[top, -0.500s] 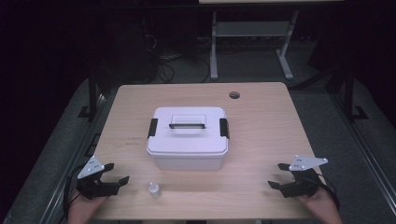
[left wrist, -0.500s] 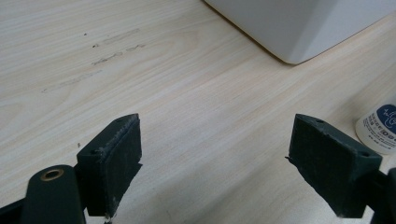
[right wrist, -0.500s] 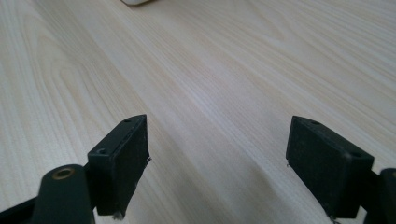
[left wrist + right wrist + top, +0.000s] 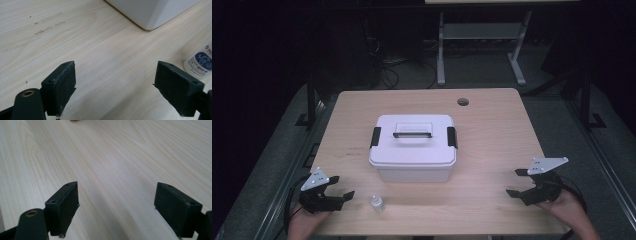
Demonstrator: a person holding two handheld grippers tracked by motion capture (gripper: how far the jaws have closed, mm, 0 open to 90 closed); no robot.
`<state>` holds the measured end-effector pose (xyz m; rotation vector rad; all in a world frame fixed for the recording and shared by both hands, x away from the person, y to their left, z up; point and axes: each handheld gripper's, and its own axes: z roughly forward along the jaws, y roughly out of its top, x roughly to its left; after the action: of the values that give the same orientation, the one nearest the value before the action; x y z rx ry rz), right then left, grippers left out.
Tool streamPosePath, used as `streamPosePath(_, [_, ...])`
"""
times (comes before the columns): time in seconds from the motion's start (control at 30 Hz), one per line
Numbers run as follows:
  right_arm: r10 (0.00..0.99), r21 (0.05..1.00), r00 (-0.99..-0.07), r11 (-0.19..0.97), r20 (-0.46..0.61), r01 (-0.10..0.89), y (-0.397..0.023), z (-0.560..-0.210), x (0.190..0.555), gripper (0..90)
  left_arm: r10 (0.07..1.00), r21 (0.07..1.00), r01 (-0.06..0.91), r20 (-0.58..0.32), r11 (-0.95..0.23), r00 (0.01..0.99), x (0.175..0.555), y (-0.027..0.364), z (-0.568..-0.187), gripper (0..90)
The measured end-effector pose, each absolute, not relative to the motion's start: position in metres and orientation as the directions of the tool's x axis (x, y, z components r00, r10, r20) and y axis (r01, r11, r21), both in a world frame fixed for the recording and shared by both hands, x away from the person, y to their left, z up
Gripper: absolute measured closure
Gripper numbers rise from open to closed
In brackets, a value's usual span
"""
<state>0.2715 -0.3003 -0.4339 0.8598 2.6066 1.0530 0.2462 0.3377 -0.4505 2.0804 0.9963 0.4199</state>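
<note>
Both your grippers unchanged from half second back: left gripper (image 4: 337, 191) and right gripper (image 4: 515, 182) rest at near table (image 4: 492, 125) corners, jaws wide, nothing between. Small bottle (image 4: 377, 203) upright just right of left gripper, near white box (image 4: 413, 147) front.

left gripper (image 4: 337, 187): black, grey three-cornered plate, black cable | right gripper (image 4: 519, 182): black, grey plate with small holes | pads (image 4: 61, 86): matte, worn edges

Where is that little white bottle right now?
In the high view, the small bottle stands near the table's front edge, between the left gripper and the white box.
</note>
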Motion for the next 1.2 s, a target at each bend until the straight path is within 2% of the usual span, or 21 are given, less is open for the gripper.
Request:
streamPosePath(0.67, [0.488,0.600,-0.873,0.700,-0.003,0.389,-0.297,-0.387,0.302,21.3,0.764,0.773,0.506,-0.041,-0.384,0.643,0.244,0.338,-0.451,17.0])
streamPosePath(1.2, [0.411,0.552,-0.909,0.774,-0.065,0.310,-0.270,-0.347,0.322,21.9,0.761,0.776,0.505,-0.048,-0.379,0.647,0.243,0.340,-0.452,17.0])
